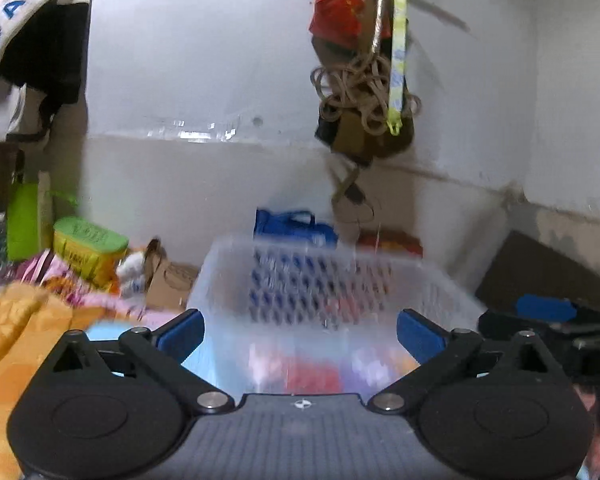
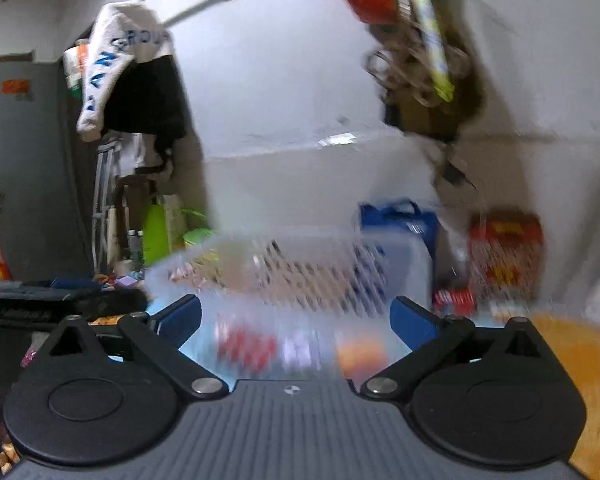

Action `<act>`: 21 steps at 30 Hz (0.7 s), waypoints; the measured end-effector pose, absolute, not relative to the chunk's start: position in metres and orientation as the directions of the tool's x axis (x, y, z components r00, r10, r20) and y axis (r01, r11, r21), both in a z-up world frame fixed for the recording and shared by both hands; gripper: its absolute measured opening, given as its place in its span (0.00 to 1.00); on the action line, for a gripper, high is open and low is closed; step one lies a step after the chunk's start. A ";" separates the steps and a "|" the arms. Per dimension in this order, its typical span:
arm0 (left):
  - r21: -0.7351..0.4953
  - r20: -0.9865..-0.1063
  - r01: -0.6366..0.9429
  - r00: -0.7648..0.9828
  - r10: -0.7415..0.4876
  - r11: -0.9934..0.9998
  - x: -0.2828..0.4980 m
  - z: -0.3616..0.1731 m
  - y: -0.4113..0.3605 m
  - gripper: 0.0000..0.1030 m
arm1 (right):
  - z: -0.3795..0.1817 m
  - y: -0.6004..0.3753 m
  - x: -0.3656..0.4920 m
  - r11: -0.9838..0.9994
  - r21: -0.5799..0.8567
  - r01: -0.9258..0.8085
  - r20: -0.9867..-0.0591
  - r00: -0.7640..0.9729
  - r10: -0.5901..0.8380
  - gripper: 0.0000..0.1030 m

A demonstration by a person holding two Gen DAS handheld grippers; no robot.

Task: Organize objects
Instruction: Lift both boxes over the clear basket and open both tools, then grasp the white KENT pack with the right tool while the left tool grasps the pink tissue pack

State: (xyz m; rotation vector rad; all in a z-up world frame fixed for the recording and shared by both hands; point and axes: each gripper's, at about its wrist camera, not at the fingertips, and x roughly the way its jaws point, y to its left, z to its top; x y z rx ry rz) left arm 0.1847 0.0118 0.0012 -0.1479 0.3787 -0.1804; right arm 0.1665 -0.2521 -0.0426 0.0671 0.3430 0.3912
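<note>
Both the left gripper (image 1: 300, 334) and right gripper (image 2: 296, 326) gape wide, gripping nothing. Directly ahead of each sits the translucent basket (image 1: 236, 280); blurred red, orange and perhaps purple items lie inside it.

On my left feed, the white garment (image 1: 16, 8) hanging at the wall shows blue letters "DAN" down its sleeve and dark letters "GROU" beside them. The red bag (image 1: 340, 4) hanging further along that wall carries printing I can't read, too blurred.
</note>
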 end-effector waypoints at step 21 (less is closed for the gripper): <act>-0.064 -0.616 0.127 0.776 -0.139 0.990 0.139 -0.087 0.023 1.00 | -0.129 -0.241 0.165 0.928 0.001 -0.372 -0.567 0.764 0.307 0.49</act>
